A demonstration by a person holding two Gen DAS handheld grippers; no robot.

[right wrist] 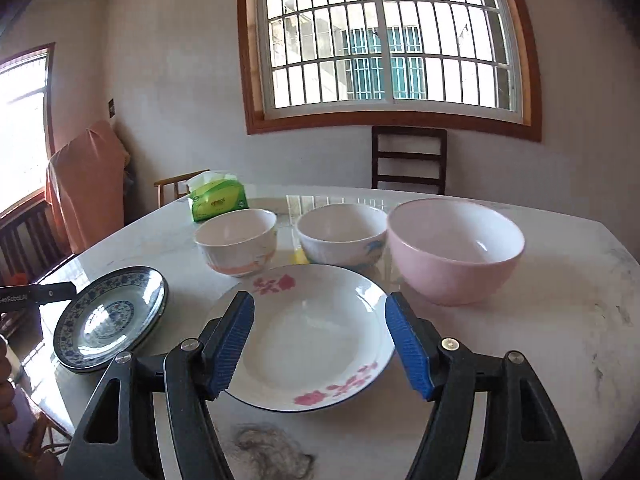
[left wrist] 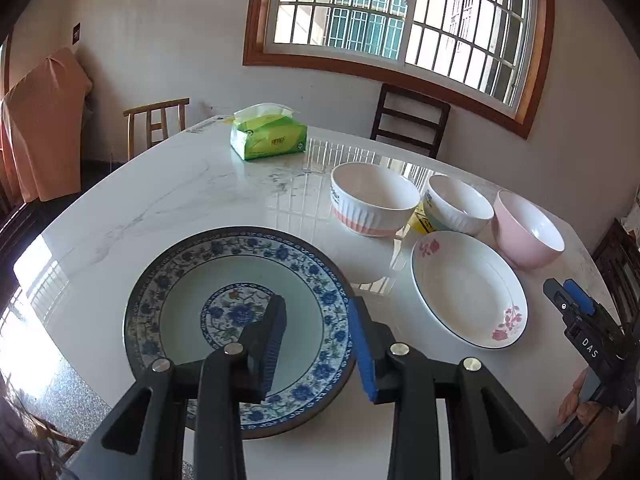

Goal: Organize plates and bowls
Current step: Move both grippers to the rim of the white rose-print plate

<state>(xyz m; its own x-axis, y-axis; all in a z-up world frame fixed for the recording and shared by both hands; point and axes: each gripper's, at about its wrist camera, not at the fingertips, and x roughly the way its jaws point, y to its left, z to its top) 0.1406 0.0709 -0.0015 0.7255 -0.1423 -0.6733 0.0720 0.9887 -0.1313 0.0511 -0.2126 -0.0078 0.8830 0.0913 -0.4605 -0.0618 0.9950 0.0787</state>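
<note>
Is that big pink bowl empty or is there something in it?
Empty. The pink bowl stands upright and shows only its bare white inside.

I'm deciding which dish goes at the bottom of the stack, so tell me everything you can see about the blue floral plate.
The blue floral plate is round and shallow, seemingly glazed ceramic, with a wide blue-and-white flower border, a plain pale well, a floral medallion at the centre and a dark rim. It lies flat and upright on the marble table, empty, left of the white pink-flowered plate and apart from it. In the right wrist view a second rim seems to show beneath it. The left claw hovers open above its right side, not gripping.
</note>
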